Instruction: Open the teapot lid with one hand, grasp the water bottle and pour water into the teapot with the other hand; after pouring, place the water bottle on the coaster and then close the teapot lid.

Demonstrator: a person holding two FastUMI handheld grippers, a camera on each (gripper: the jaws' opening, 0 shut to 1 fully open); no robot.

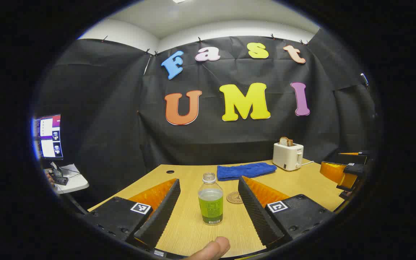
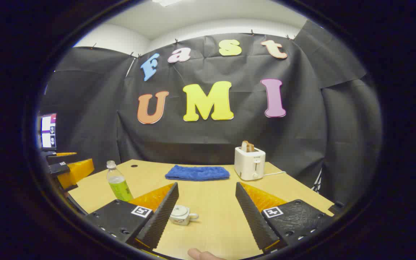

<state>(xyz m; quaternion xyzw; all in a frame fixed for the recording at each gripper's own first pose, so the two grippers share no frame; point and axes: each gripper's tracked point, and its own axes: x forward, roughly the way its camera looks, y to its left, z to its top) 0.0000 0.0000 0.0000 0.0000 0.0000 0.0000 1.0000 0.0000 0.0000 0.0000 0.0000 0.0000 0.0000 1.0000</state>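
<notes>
Open tongs (image 2: 205,202) over a wooden table (image 2: 215,213); small white teapot (image 2: 181,215) between them, green-filled bottle (image 2: 118,182) at ten o'clock.

The table (image 1: 302,187) has a pale wood-grain top, smooth and matt. At lower centre of the left gripper view the water bottle (image 1: 211,199) is clear glossy plastic. Behind it lie a fuzzy blue cloth (image 1: 246,170) and a smooth white plastic toaster (image 1: 287,156). In the right gripper view the teapot (image 2: 181,214) looks like glossy white ceramic
</notes>
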